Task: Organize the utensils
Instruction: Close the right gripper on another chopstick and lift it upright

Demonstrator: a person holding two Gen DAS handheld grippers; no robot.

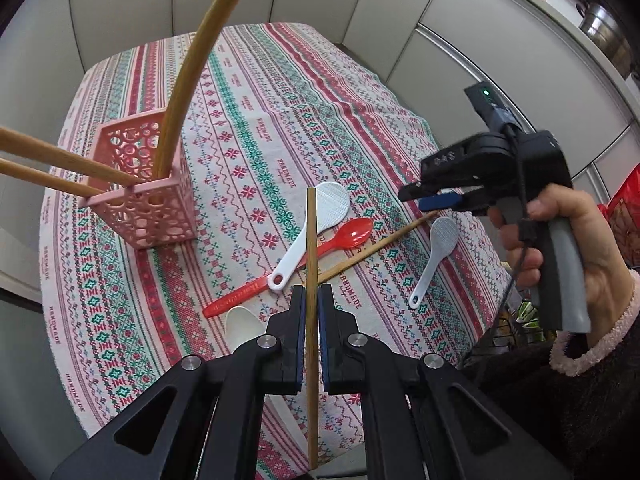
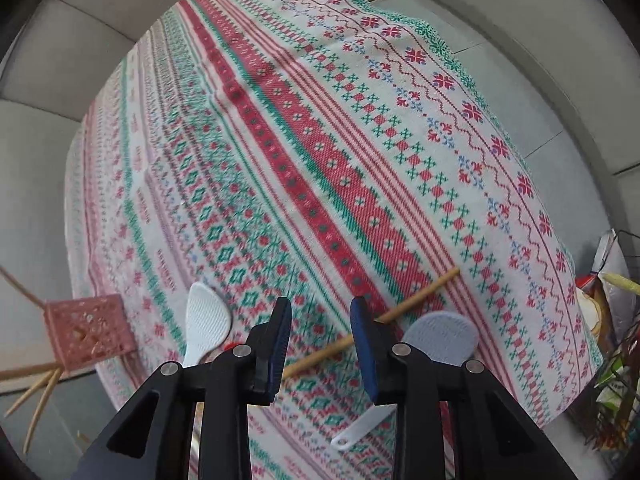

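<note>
My left gripper (image 1: 311, 292) is shut on a wooden chopstick (image 1: 311, 240) that stands upright between its pads, above the patterned tablecloth (image 1: 256, 92). To its left stands a pink perforated holder (image 1: 148, 196) with chopsticks and a long wooden utensil in it. On the cloth lie a white rice paddle (image 1: 324, 212), a red spoon (image 1: 320, 248), a second chopstick (image 2: 420, 296) and a small grey paddle (image 2: 444, 336). My right gripper (image 2: 320, 316) hovers open over that second chopstick, which runs across the gap below its fingers without touching the pads.
A white spoon (image 1: 240, 324) lies partly hidden under my left gripper. A hand (image 1: 572, 248) in a dark sleeve holds the right gripper. Grey cabinets surround the table. Metal pots (image 1: 604, 32) sit on a shelf, and a wire rack with bags (image 2: 616, 380) stands off the table's right edge.
</note>
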